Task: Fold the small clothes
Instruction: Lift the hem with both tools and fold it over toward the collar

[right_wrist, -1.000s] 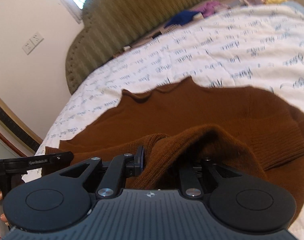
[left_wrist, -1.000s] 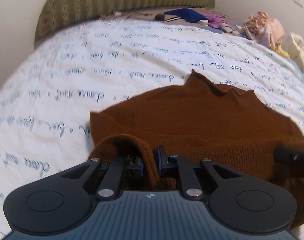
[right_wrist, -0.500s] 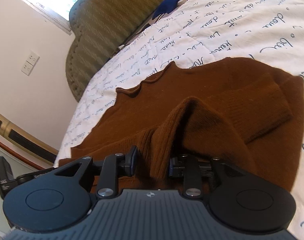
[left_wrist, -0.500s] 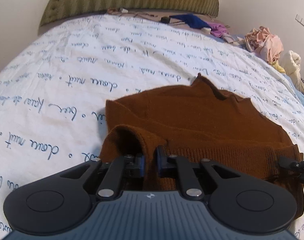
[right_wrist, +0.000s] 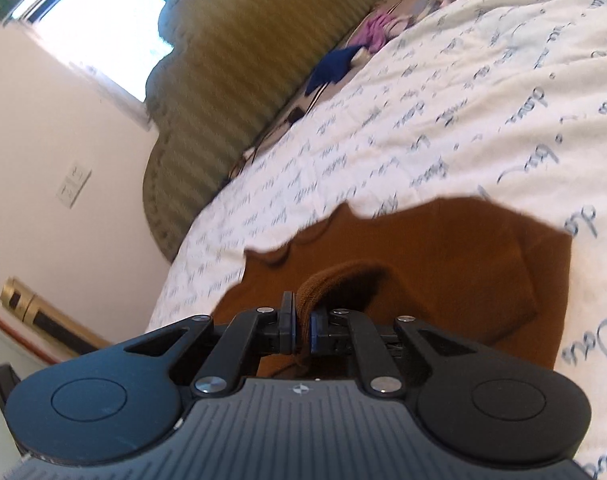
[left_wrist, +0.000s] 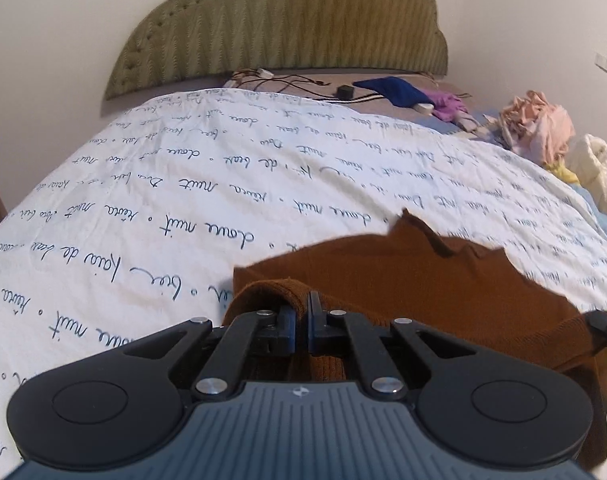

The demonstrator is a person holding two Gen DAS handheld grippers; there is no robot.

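A brown knit sweater lies on the white bed cover, its scalloped collar toward the headboard. My left gripper is shut on a raised fold of its ribbed left edge, lifted a little off the bed. In the right wrist view the same sweater fills the middle. My right gripper is closing its jaws on a humped fold of the knit, and the pads press on it. A black tip of the right gripper shows at the sweater's far right edge.
A green padded headboard stands at the far end. Near it lie cables and a black plug, a blue cloth and a purple one. A heap of pink and cream clothes sits at the far right.
The left gripper rose with the sweater's edge still pinched. The right gripper let its jaws widen, slid sideways and rolled, then closed again on a narrower fold of the knit.
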